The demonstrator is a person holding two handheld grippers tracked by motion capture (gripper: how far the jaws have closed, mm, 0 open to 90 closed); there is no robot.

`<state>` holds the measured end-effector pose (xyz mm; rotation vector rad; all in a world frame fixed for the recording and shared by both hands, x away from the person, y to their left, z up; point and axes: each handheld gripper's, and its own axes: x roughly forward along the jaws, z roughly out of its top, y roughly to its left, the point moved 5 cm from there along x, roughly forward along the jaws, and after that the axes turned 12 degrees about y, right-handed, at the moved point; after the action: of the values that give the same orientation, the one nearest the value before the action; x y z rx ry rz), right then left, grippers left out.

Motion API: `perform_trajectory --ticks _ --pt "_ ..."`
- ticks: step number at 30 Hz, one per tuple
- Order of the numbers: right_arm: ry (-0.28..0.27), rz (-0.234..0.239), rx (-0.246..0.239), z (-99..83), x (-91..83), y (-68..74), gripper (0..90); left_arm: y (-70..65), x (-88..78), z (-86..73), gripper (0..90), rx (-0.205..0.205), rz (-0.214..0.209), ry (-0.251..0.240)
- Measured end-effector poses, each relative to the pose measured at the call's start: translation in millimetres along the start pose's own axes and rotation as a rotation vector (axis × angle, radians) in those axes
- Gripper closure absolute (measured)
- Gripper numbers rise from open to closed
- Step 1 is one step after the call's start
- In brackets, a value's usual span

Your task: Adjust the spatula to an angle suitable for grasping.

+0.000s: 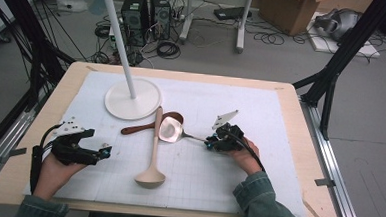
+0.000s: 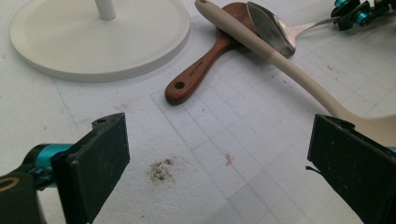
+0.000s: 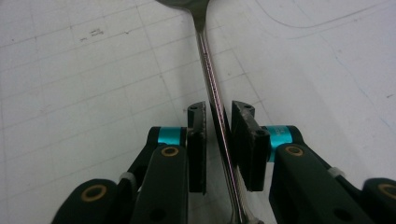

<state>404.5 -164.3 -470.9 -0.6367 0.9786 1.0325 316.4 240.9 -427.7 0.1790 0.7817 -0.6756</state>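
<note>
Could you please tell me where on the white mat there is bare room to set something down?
The white mat is bare along its far right, beyond the right gripper, and between the left gripper and the cream spoon. It is crowded mid-mat, where the wooden spoon, metal spoon and stand base cluster.

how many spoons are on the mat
3: a metal spoon at the centre, its handle between the right gripper's jaws; a brown wooden spoon beneath it; a long cream spoon lying across both, bowl nearest the person.
</note>
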Motion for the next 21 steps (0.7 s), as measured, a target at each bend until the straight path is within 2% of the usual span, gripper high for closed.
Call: perform_trajectory --ticks 4,10,21 --pt "-0.005 0.007 -0.018 0.6 0.5 -1.4 79.1 1.2 -0.1 -0.4 6.0 -0.002 0.001 0.001" --pt "0.002 0.040 -0.083 -0.8 -0.7 0.6 83.6 0.5 0.5 -0.3 6.0 -0.002 0.000 0.001" --pt "-0.004 0.081 -0.109 -2.7 -5.0 5.7 84.0 0.7 -0.1 -0.3 6.0 0.002 0.002 0.003"
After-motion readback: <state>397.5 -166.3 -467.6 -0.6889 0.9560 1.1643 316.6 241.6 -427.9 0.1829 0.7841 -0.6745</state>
